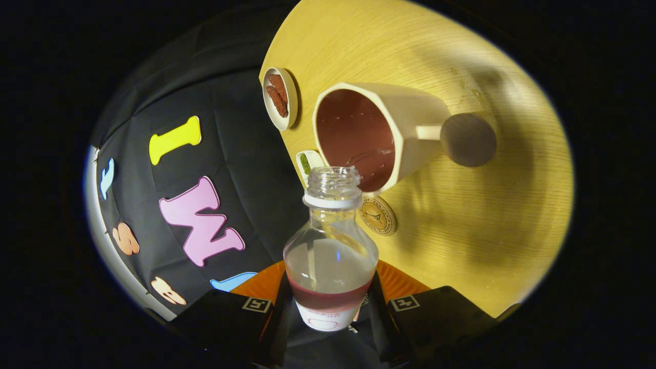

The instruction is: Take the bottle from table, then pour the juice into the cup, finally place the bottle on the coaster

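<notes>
My gripper (330,307) is shut on a clear plastic bottle (330,256), both fingers pressing its lower body. The bottle has no cap and holds a little dark red juice near its base. The whole view is rolled sideways, so the bottle is tilted with its open mouth (333,179) close to the rim of a cream cup (389,133). The cup stands on the wooden table (487,215), has a round dark knob handle (468,139), and holds dark red juice inside. A round cork coaster (377,215) lies on the table just beside the bottle's neck, below the cup.
A small white dish with brown pieces (280,97) sits near the table's edge beyond the cup. A small white dish with something green (307,163) lies by the bottle's mouth. Open wooden tabletop stretches past the cup.
</notes>
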Tool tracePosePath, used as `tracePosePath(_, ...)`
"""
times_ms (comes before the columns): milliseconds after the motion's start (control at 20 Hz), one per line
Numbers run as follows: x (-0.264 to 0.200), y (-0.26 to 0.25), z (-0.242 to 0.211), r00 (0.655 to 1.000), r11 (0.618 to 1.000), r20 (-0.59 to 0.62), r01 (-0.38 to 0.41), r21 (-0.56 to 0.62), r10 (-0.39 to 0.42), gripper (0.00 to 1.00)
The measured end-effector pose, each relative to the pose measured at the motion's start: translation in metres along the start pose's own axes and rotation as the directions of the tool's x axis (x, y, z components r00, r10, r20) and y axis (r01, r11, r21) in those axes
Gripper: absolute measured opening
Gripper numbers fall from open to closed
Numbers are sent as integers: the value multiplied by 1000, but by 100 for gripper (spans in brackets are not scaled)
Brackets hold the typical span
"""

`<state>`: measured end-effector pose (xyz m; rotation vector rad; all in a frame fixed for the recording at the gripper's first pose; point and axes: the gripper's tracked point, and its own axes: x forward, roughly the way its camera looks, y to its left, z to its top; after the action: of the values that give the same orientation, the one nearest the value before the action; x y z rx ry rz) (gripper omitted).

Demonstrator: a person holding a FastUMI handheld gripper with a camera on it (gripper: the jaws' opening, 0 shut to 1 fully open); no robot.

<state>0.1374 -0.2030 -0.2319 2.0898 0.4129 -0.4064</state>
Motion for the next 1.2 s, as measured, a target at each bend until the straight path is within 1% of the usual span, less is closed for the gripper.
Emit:
tracePosePath(650,-3,6,3,999,993,-27,32,111,-29,69)
tracePosePath(800,-4,12,5,999,989,-31,26,149,-22,69)
tracePosePath(1000,-5,25,14,1000,971,-13,-2,238,5,69)
tracePosePath(1100,-4,26,11,1000,963,-25,7,270,0,69)
tracePosePath(1200,-4,32,12,999,950,-31,-4,312,14,69)
